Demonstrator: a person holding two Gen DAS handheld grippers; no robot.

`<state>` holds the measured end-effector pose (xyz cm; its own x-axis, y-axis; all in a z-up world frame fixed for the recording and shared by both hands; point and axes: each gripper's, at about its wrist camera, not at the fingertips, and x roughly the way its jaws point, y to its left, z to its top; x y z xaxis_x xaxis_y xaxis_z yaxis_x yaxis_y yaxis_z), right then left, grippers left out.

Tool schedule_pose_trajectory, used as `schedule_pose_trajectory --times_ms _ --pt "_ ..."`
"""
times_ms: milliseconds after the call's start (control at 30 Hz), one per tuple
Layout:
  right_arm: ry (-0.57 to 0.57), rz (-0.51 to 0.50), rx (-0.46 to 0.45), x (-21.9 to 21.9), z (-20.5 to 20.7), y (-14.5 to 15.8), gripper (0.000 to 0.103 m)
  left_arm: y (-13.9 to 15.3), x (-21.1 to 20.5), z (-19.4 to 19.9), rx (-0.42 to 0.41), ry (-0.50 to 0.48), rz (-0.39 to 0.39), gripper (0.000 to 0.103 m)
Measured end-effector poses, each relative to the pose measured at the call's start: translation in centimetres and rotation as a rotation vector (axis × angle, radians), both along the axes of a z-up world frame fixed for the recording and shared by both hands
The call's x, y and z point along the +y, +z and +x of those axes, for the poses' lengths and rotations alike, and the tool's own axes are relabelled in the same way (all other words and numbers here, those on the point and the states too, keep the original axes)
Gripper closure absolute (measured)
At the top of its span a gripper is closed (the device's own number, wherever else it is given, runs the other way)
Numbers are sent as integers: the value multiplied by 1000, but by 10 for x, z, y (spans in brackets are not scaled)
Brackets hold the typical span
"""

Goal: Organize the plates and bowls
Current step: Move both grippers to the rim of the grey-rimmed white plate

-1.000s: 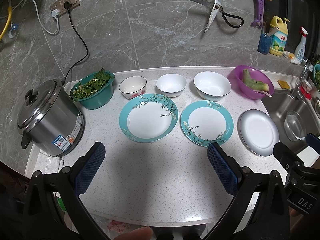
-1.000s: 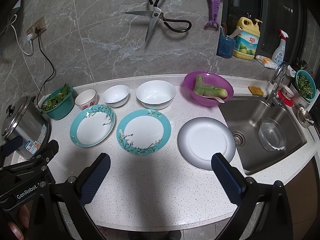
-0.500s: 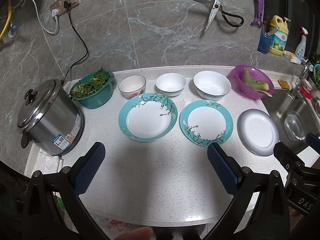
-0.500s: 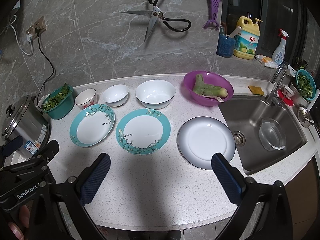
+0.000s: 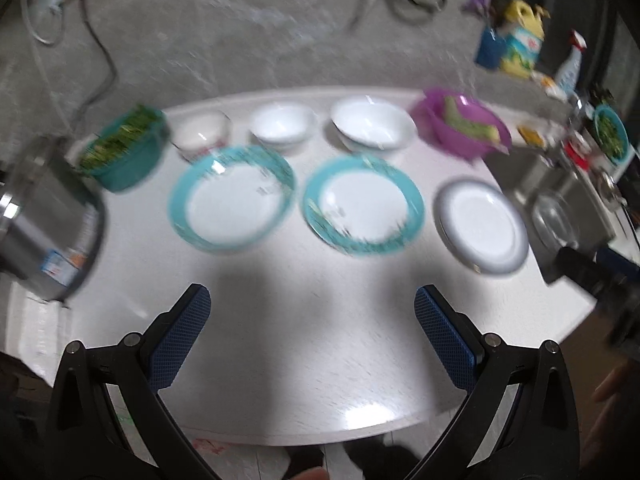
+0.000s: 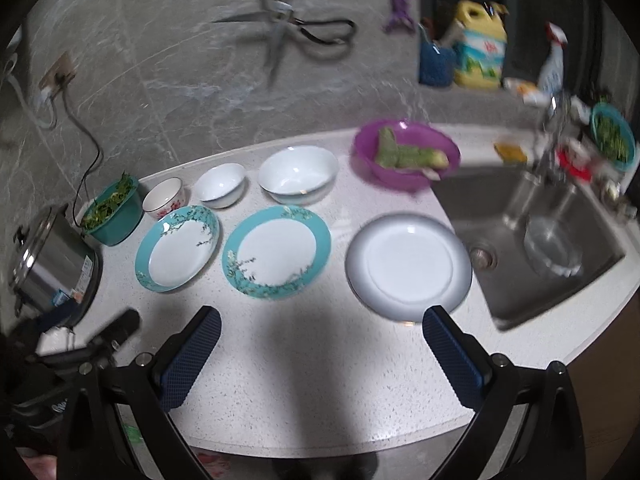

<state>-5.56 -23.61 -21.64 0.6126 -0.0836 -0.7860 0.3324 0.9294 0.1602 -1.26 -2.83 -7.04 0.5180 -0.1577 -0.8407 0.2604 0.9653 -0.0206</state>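
Note:
Two teal-rimmed floral plates lie side by side on the white counter, the left one [image 6: 178, 248] [image 5: 232, 196] and the right one [image 6: 277, 251] [image 5: 363, 204]. A grey-rimmed white plate [image 6: 408, 266] [image 5: 482, 224] rests by the sink. Behind them stand three bowls: a small red-flowered bowl [image 6: 165, 199], a small white bowl [image 6: 221, 185] and a large white bowl [image 6: 298, 174]. My left gripper [image 5: 312, 312] and my right gripper [image 6: 322, 332] hover open above the counter's front, holding nothing. The left wrist view is blurred.
A steel rice cooker [image 6: 52, 268] and a teal basket of greens [image 6: 114, 210] stand at the left. A purple bowl with a vegetable [image 6: 406, 154] sits at the back right beside the sink [image 6: 532, 240], which holds a glass bowl. Scissors [image 6: 280, 36] hang on the wall.
Both grippers have swung, the left one rightward and the right one forward toward the plates; the views are now blurred. Plates and bowls have not moved.

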Motion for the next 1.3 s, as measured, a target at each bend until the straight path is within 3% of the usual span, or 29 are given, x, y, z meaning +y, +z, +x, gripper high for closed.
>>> schedule_pose_trajectory --times_ms 233,367,567,700,833,967,1167,1233,1300 --pt "65 60 10 -88 2 -31 0 -67 -71 1 95 -71 -62 0" --pt "166 149 19 -153 25 -55 0 -104 -112 16 109 32 -142 4" --pt "304 370 43 -247 72 -103 12 -145 -185 45 196 138 -88 10" --pt "375 449 67 -268 95 -127 18 -161 -211 57 249 156 -83 10" --pt "404 506 83 -286 113 -146 35 -167 -232 68 236 159 -82 10" --pt "416 556 90 -298 124 -158 42 -175 -245 75 254 162 -87 10" --pt "449 618 94 -308 137 -171 48 -193 -244 91 324 160 -251 36" --pt "460 622 93 -308 140 -173 50 -198 -250 96 336 151 -242 45" --pt "473 630 97 -309 144 -175 50 -200 -255 101 332 146 -225 46"
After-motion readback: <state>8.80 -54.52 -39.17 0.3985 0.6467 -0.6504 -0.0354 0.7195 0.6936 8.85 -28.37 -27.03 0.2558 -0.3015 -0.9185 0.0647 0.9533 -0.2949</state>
